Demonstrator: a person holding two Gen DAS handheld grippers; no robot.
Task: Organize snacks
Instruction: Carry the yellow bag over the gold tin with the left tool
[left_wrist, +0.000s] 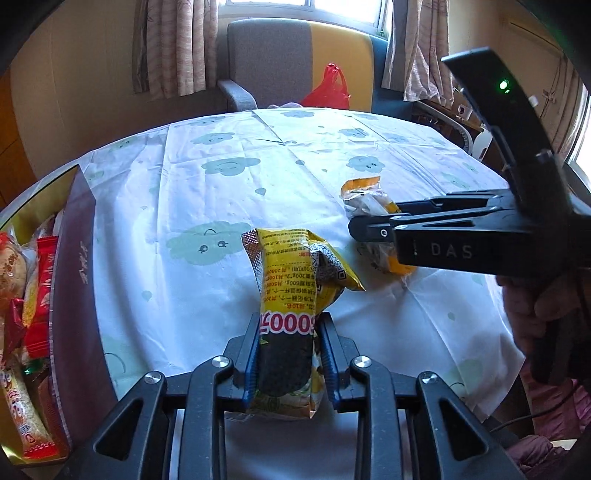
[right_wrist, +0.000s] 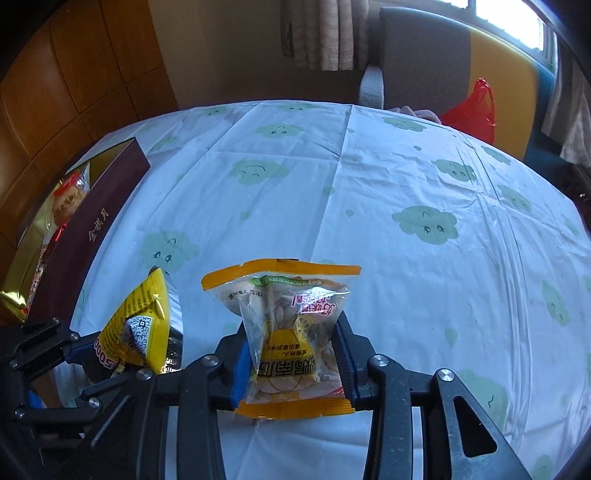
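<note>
My left gripper (left_wrist: 289, 325) is shut on a yellow snack packet (left_wrist: 295, 280) and holds it above the table; both also show at the lower left of the right wrist view, the gripper (right_wrist: 110, 354) and the packet (right_wrist: 142, 328). My right gripper (right_wrist: 293, 328) is shut on a clear orange-edged snack bag (right_wrist: 291, 321); in the left wrist view that gripper (left_wrist: 373, 225) and its bag (left_wrist: 369, 203) are to the right. A dark red box (left_wrist: 74, 273) with several wrapped snacks (left_wrist: 33, 295) inside stands at the table's left edge, also in the right wrist view (right_wrist: 92, 229).
The round table wears a white cloth with green clouds (left_wrist: 229, 166). A grey and yellow chair (left_wrist: 295, 62) stands behind it with a red plastic bag (left_wrist: 328, 88) on it. Curtains and a window are at the back.
</note>
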